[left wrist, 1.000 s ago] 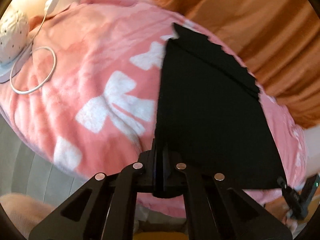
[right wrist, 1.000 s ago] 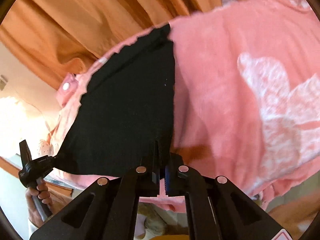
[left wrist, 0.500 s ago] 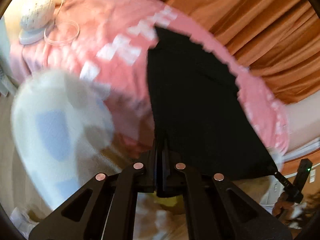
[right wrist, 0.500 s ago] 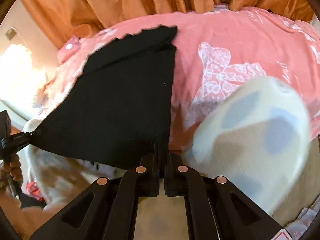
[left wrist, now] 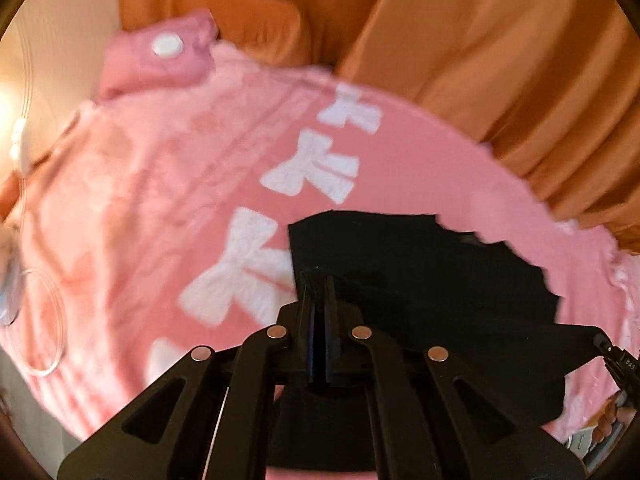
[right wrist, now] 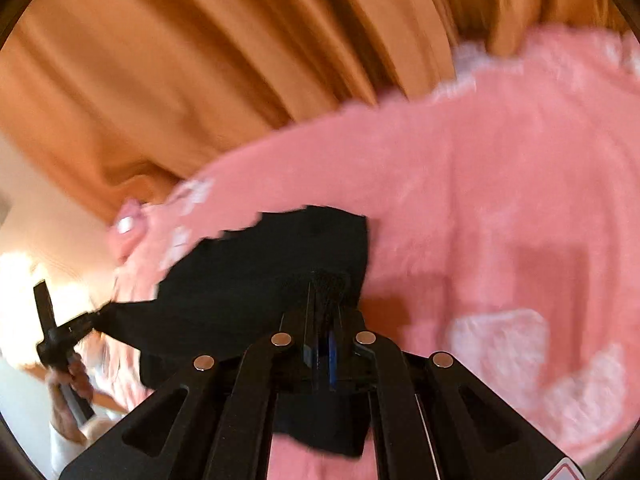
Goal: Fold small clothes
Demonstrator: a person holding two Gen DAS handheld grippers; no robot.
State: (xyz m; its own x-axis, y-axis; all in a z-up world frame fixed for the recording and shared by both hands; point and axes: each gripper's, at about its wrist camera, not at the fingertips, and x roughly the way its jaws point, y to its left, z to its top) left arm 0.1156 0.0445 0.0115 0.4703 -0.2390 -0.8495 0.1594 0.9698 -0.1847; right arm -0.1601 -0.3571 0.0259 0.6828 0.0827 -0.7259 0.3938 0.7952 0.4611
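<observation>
A small black garment [left wrist: 420, 276] lies over a pink blanket with white bows [left wrist: 192, 184]. My left gripper [left wrist: 318, 280] is shut on the garment's near left corner. My right gripper [right wrist: 326, 280] is shut on the other near corner of the garment [right wrist: 256, 276]. The held edge is folded forward over the rest of the cloth. The right gripper [left wrist: 616, 360] shows at the right edge of the left wrist view, and the left gripper [right wrist: 66, 332] shows at the left of the right wrist view, each with cloth stretched to it.
Orange curtains [left wrist: 480, 60] hang behind the bed. A pink pillow with a white button [left wrist: 160, 52] lies at the far end. A white cable loop [left wrist: 44, 320] lies at the blanket's left edge.
Both grippers have carried the near edge of the black garment forward over the bed, so the cloth now lies shorter and doubled. The views have swung up toward the curtains.
</observation>
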